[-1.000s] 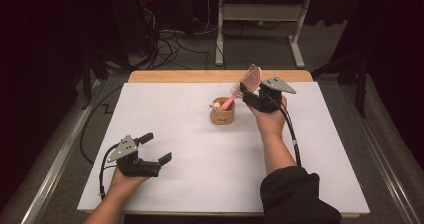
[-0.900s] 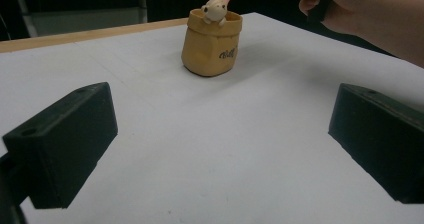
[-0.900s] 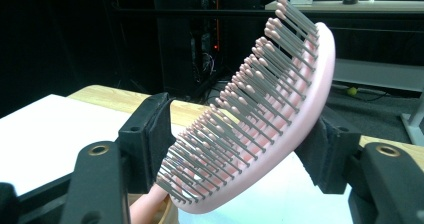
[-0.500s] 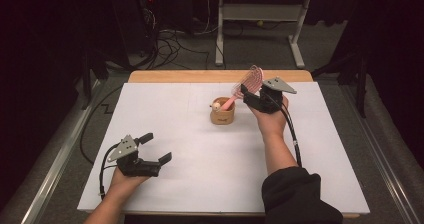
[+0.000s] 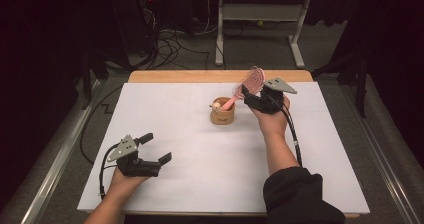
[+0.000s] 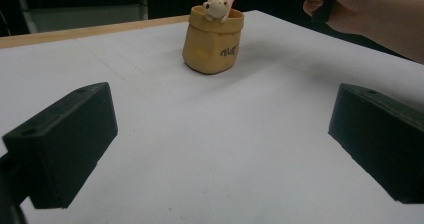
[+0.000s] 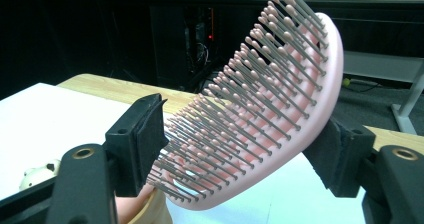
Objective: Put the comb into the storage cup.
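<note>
Right gripper (image 5: 251, 91) pinches a pink hairbrush (image 7: 270, 99) above the tan cup (image 5: 222, 115); a bristle-side slip could tip it. Left gripper (image 5: 154, 149) rests spread.

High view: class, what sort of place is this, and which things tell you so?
Probably a lab or workshop: a white-covered table, tangled cables on the floor behind, and a bare metal stand in a dark room.

Hairbrush (image 7: 305, 119) looked smooth pink plastic, slight sheen, grey bristles. Tan pot (image 6: 212, 44) was matt. Table (image 5: 210, 76) edge was bare wood under matt white sheet (image 5: 165, 114).
</note>
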Demonstrator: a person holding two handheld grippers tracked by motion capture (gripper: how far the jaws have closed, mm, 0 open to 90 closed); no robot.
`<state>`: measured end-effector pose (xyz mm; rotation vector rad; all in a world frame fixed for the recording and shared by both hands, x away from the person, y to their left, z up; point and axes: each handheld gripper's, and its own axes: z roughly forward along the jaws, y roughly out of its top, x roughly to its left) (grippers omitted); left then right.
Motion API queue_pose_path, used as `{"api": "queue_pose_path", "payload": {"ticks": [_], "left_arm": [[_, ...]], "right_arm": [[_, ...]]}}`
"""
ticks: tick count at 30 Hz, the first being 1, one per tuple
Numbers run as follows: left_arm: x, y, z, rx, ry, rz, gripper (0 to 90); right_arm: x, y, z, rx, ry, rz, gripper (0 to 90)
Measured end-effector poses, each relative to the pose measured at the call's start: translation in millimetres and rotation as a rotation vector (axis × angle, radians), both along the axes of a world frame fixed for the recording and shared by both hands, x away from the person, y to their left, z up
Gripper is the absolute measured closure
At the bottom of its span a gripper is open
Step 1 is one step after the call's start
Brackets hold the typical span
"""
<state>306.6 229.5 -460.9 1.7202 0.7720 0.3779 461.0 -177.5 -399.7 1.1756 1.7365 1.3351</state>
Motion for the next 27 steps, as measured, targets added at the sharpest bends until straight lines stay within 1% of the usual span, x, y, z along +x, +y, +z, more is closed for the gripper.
{"api": "queue_pose_path", "payload": {"ticks": [8,9,14,18,20,25,26,27], "left_arm": [[0.1,-0.5,-0.5,0.001,0.002,-0.002,0.0],[0.0,-0.4,-0.4,0.000,0.001,-0.001,0.0],[0.3,-0.9,-0.8,0.001,0.004,-0.004,0.0],[0.8,-0.7,-1.0,0.002,0.003,-0.003,0.0],[1.1,-0.3,-1.3,0.005,0.006,0.000,0.0],[1.4,-0.2,-1.3,0.007,0.009,0.004,0.0],[1.4,-0.2,-1.3,0.007,0.009,0.004,0.0],[1.3,-0.1,-1.2,0.014,0.005,0.008,0.0]], "right_arm": [[-0.2,-1.9,-1.6,-0.010,0.006,0.004,27.6],[-0.6,-2.5,-1.6,-0.011,0.006,0.000,25.2],[-1.0,-4.2,0.3,-0.015,0.004,0.001,21.8],[-0.9,-5.9,1.6,-0.010,0.006,-0.001,16.4],[-1.1,-6.5,1.3,-0.015,0.013,0.002,15.1],[-2.4,-6.4,2.2,-0.026,0.024,0.001,6.3],[-2.4,-6.4,2.2,-0.026,0.024,0.001,6.3],[-3.9,-6.7,3.7,-0.031,0.027,-0.002,1.5]]}}
